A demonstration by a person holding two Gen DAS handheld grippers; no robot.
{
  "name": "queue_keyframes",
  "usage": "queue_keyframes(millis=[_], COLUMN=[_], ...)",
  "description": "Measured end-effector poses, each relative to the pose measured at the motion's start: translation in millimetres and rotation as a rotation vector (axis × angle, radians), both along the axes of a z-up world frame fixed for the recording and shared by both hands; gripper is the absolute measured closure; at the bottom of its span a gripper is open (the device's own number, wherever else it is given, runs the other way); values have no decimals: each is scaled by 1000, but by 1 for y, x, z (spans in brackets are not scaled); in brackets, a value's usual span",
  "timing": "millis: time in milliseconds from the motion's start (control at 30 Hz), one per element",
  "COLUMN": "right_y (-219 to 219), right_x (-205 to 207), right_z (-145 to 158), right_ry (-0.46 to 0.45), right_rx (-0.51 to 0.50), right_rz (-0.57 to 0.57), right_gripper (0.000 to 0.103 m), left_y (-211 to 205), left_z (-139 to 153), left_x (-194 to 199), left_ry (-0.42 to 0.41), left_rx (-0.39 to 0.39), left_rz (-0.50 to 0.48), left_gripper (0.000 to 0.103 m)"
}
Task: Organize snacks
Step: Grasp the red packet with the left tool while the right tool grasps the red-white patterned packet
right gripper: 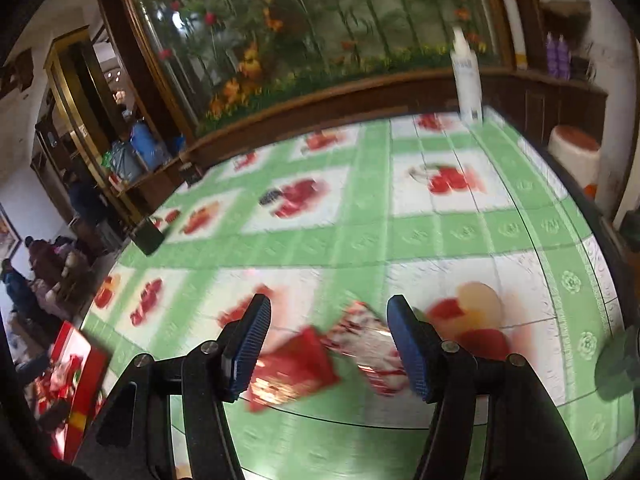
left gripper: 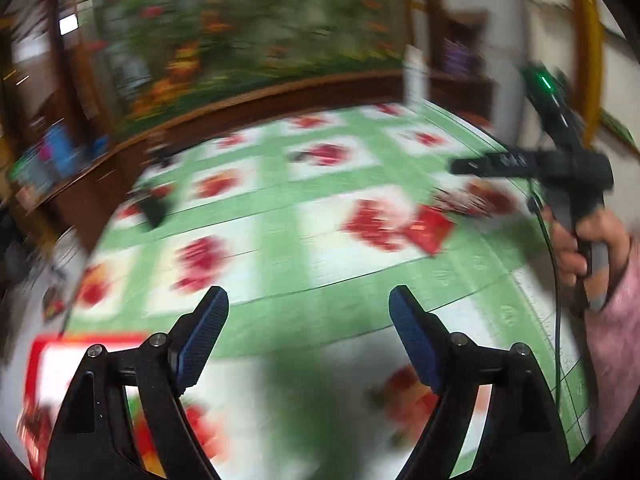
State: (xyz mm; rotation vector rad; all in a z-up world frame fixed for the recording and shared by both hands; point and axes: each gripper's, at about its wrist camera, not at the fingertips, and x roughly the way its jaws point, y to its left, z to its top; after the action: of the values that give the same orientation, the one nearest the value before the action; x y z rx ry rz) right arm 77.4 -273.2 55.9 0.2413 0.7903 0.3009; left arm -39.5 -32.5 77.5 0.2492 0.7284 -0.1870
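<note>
**Right gripper lines up on two snack packets**

The right gripper (right gripper: 328,344) hangs released, a red packet (right gripper: 294,372) and a patterned packet (right gripper: 370,346) lying on the cloth between its fingers. Best to centre on one, then close (motion blurs both). The left gripper (left gripper: 308,336) is released, empty. A green fruit-print tablecloth (right gripper: 368,220) covers the table; a red box (right gripper: 86,384) sits far left, a white bottle (right gripper: 468,80) beyond.

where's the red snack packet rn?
Right wrist view: red snack packet lies on the tablecloth between the open fingers, touching a red-and-white packet on its right.
</note>
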Motion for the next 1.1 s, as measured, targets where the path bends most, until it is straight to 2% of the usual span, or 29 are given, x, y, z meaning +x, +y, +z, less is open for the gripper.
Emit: queue_keyframes(millis=[67,167,367,467,667,700,733,767,800,967,1100], right_y=[-21,-38,-43,-44,-49,-49,-49,-49,-47,-36,-28], right_x=[6,13,25,27,28,29,29,30,30,31,29], right_z=[-11,-23,-36,-37,-36,-36,-36,-37,-37,-40,-38], right_ry=[40,80,140,156,167,170,174,176,178,191,193], right_rx=[36,46,129,161,215,215,214,213,210,180,153], right_rz=[-6,-26,-65,-81,-82,-86,-90,-89,-88,-55,-20], right_gripper=[39,39,39,39,39,39,39,39,39,39,39], left_y=[-27,-50,-92,-104,-108,-108,-105,-103,-102,-98,-76], left_z=[-13,-25,-33,-38,-60,-65,-64,-62,-62,-63,-61], left_x=[24,50,82,92,108,109,109,108,107,96,82], left_ry=[49,70,48,57,155,179,189,184,175,172,191], left_rx=[-1,3,29,28,-23,-30,-69,-84,-68,-61,-110], left_rz=[-81,-140,-258,-272,-279,-281,-289,-291,-290,-295,-248], left_gripper=[20,20,20,20,21,25,43,52,55,57,58])
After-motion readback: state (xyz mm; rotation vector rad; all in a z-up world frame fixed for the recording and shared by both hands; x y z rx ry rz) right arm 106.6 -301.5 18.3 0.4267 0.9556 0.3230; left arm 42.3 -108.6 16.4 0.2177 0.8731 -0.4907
